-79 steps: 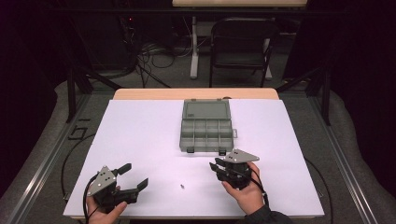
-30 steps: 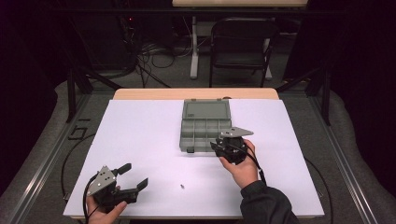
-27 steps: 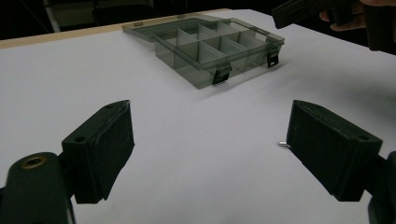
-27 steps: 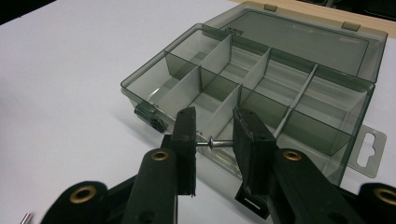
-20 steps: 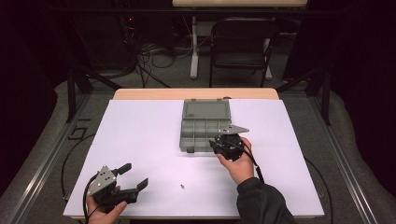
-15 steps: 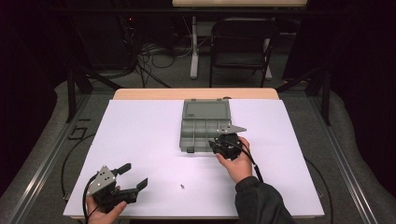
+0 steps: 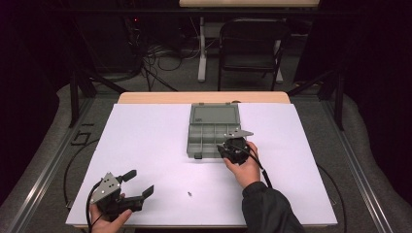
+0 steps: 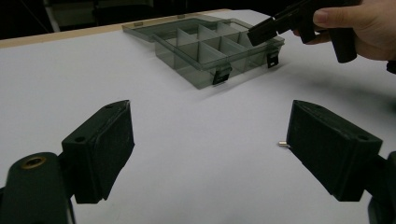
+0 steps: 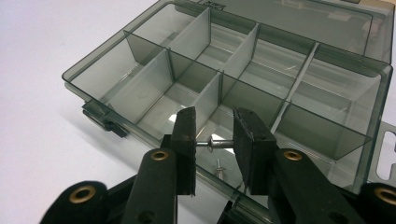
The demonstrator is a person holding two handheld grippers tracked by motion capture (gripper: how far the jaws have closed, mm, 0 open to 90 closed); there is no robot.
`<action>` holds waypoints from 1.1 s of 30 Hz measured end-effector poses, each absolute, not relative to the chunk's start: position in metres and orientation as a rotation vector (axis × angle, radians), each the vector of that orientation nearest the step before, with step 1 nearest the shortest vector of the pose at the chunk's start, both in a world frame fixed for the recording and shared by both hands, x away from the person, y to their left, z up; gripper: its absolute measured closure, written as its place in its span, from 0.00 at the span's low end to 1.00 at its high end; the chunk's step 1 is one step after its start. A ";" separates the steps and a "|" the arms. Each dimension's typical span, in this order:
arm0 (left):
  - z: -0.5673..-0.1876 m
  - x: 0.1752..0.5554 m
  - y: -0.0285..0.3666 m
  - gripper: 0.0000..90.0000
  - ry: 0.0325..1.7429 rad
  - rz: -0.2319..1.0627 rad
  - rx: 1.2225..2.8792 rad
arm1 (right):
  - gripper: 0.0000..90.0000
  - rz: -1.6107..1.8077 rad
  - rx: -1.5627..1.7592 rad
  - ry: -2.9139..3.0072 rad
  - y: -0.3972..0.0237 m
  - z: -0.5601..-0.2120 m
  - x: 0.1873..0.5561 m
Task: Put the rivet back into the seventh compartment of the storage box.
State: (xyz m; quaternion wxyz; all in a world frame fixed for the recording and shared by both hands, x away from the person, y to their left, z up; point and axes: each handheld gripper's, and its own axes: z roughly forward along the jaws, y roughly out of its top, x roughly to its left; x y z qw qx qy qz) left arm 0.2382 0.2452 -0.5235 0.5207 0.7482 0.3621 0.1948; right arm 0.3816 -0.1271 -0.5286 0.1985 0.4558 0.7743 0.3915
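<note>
Right gripper (image 9: 214, 140) has its jaws pulled in narrow and pinched on a little metal rivet (image 9: 215, 143), which sits crosswise between the two pads, head toward the right pad and thin pin toward the left one. It's hovering over the front row of the grey compartment box (image 9: 140, 100), right above the near middle compartment, and you can spot another rivet in the box (image 9: 219, 168) lying on the floor of that compartment just below the held one. From the high view the right gripper (image 7: 232, 151) is at the front right corner of the box (image 7: 214, 130), with the person's hand (image 7: 245, 167) wrapped around it and a dark sleeve (image 7: 269, 208) trailing back toward the bottom edge. The box's lid (image 7: 214, 114) is flipped open and lies flat behind the tray, and the two dark latches hang off the front wall. Left gripper (image 7: 135, 183) is parked way down at the near left corner of the white table sheet (image 7: 145, 141), well apart from the box, jaws spread wide with nothing between them. In the left gripper view those wide jaws frame bare white sheet (image 8: 187, 140), and a loose rivet (image 8: 283, 144) lies on the sheet just beside the inner edge of the right-hand jaw. Same loose rivet (image 7: 189, 193) shows in the high view as a tiny speck between the two hands.
</note>
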 end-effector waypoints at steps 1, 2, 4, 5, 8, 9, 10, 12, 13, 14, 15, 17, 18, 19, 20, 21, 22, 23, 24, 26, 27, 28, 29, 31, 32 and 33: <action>-0.523 0.238 0.245 0.16 0.868 0.466 1.793 | 0.78 1.092 1.276 2.167 -0.127 -0.529 0.382; -0.524 0.238 0.245 0.17 0.870 0.470 1.785 | 0.75 1.092 1.278 2.166 -0.128 -0.529 0.382; -0.524 0.238 0.245 0.16 0.870 0.470 1.785 | 0.70 1.109 1.285 2.157 -0.127 -0.529 0.382; -0.524 0.238 0.245 0.16 0.870 0.469 1.785 | 0.69 1.108 1.285 2.152 -0.127 -0.529 0.382; -0.524 0.238 0.245 0.16 0.869 0.470 1.786 | 0.63 1.108 1.272 2.151 -0.127 -0.527 0.380; -0.524 0.238 0.245 0.17 0.869 0.470 1.787 | 0.62 1.112 1.276 2.157 -0.127 -0.527 0.379; -0.523 0.238 0.245 0.16 0.868 0.466 1.793 | 0.60 1.108 1.269 2.159 -0.127 -0.526 0.378; -0.523 0.238 0.245 0.16 0.868 0.467 1.793 | 0.58 1.105 1.264 2.161 -0.127 -0.525 0.376; -0.523 0.238 0.245 0.17 0.868 0.466 1.793 | 0.56 1.115 1.259 2.161 -0.127 -0.524 0.375; -0.523 0.238 0.245 0.16 0.868 0.467 1.793 | 0.55 1.122 1.259 2.163 -0.127 -0.524 0.374; -0.523 0.238 0.245 0.16 0.868 0.467 1.793 | 0.54 1.126 1.257 2.163 -0.126 -0.523 0.373; -0.523 0.238 0.245 0.17 0.868 0.468 1.793 | 0.51 1.138 1.253 2.172 -0.125 -0.523 0.370; -0.523 0.238 0.245 0.17 0.868 0.468 1.793 | 0.50 1.140 1.246 2.177 -0.125 -0.523 0.368; -0.524 0.238 0.245 0.17 0.869 0.470 1.789 | 0.50 1.143 1.246 2.184 -0.124 -0.523 0.365; -0.524 0.238 0.245 0.16 0.870 0.471 1.786 | 0.49 1.148 1.239 2.193 -0.123 -0.524 0.362; -0.524 0.238 0.245 0.16 0.870 0.471 1.786 | 0.49 1.143 1.229 2.206 -0.122 -0.524 0.360; -0.524 0.238 0.245 0.16 0.872 0.471 1.785 | 0.49 1.145 1.224 2.214 -0.121 -0.525 0.357; -0.524 0.238 0.245 0.17 0.872 0.470 1.785 | 0.49 1.135 1.211 2.229 -0.120 -0.525 0.354; -0.524 0.238 0.245 0.17 0.870 0.471 1.786 | 0.48 1.141 1.203 2.228 -0.119 -0.525 0.352; -0.523 0.238 0.245 0.16 0.869 0.468 1.792 | 0.48 1.157 1.190 2.240 -0.118 -0.526 0.346; -0.523 0.238 0.245 0.17 0.869 0.468 1.793 | 0.48 1.161 1.168 2.247 -0.118 -0.526 0.344; -0.524 0.238 0.245 0.17 0.871 0.473 1.789 | 0.48 1.164 1.163 2.250 -0.117 -0.527 0.341; -0.524 0.238 0.245 0.16 0.871 0.473 1.789 | 0.48 1.163 1.152 2.258 -0.116 -0.526 0.339; -0.524 0.238 0.245 0.16 0.873 0.473 1.789 | 0.48 1.177 1.140 2.261 -0.115 -0.525 0.334; -0.524 0.238 0.245 0.16 0.872 0.474 1.788 | 0.48 1.188 1.128 2.257 -0.114 -0.525 0.331; -0.524 0.238 0.245 0.16 0.871 0.474 1.790 | 0.48 1.186 1.119 2.265 -0.113 -0.523 0.329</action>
